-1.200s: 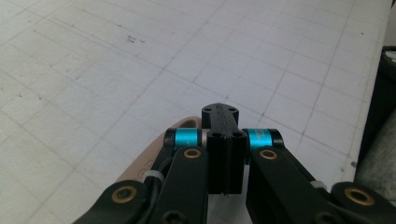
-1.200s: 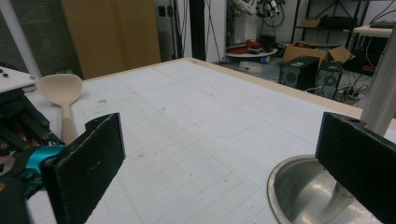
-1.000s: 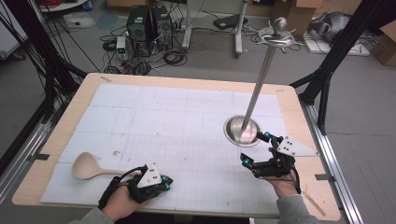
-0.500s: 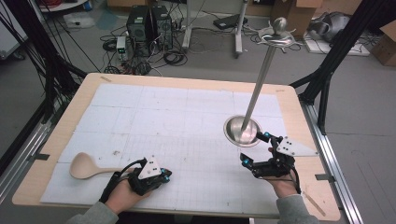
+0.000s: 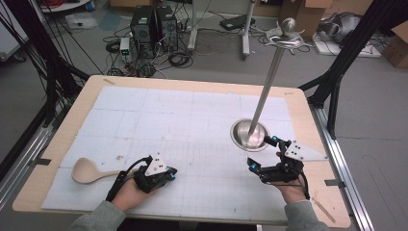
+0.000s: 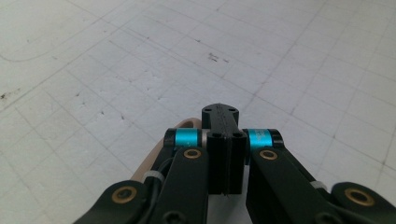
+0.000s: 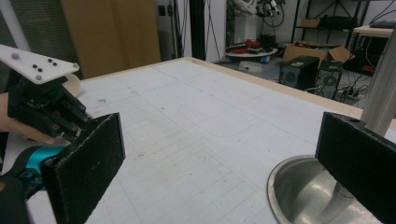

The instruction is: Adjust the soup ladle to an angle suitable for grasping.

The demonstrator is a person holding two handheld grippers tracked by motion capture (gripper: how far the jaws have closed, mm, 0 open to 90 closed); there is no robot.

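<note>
Spoon: wooden spoon (image 5: 89, 171) lies flat at lower left of the high view, bowl to the left, handle running right under my left gripper (image 5: 155, 174).
Left tool: jaws pressed together in the left gripper view; pale wood (image 6: 154, 156) shows just beside them, low and left. Looks like they pinch the handle end, but I can't see the contact itself.
Right tool: right gripper (image 7: 219, 168) spread wide, nothing between the pads, hovering lower right beside the steel stand (image 5: 250, 134).
Handling: I judge it light, stiff, not fragile; smooth wood, so may pivot if pinched at the tip.
Grip spot: mid-handle, nearer the bowl, for balance.
Stand: tall pole, round dish base; prob. top-heavy, keep clear w/ right tool.
</note>
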